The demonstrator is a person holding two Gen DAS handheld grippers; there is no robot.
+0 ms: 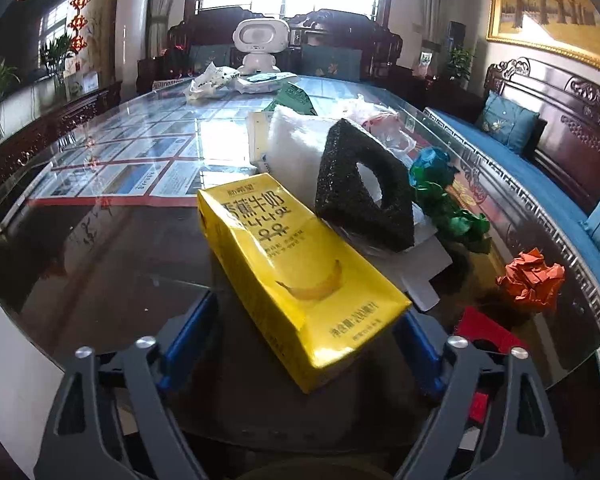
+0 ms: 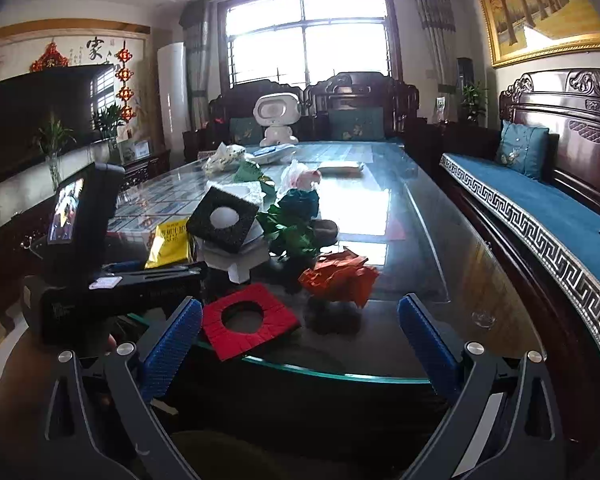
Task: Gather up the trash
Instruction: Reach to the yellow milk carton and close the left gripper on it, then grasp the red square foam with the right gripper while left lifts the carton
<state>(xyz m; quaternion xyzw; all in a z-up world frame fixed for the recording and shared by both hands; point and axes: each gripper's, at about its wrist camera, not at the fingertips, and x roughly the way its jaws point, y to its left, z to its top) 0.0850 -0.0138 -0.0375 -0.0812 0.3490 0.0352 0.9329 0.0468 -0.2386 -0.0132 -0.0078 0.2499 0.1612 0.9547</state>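
The yellow milk carton (image 1: 296, 276) lies on its side on the glass table (image 1: 112, 248), near the table's near rounded edge, its long axis running from about 11 o'clock to 5 o'clock in the left wrist view. Its near end sits between the blue pads of the left gripper (image 1: 304, 332): the right pad (image 1: 416, 336) is right against the carton's corner, the left pad (image 1: 188, 332) stands clear of it, so the jaws are apart and not clamped.

At 1 o'clock from the carton a black foam block (image 1: 356, 192) with a round hole leans on white packing (image 1: 292, 148). Crumpled green wrapping (image 1: 448, 208) lies at 2 o'clock, an orange paper ball (image 1: 532, 280) at 3 o'clock near the table's right edge, and a red square with a hole (image 2: 248, 320) close to the near rim.

The table is bare glass from 9 to 11 o'clock of the carton, open up to its left edge.

The right gripper (image 2: 300, 340) hangs over the near table rim, jaws wide apart and empty, the red square just inside its left pad (image 2: 172, 344) and the orange ball ahead at 12 o'clock. A blue sofa (image 2: 540, 224) runs along the table's right side.
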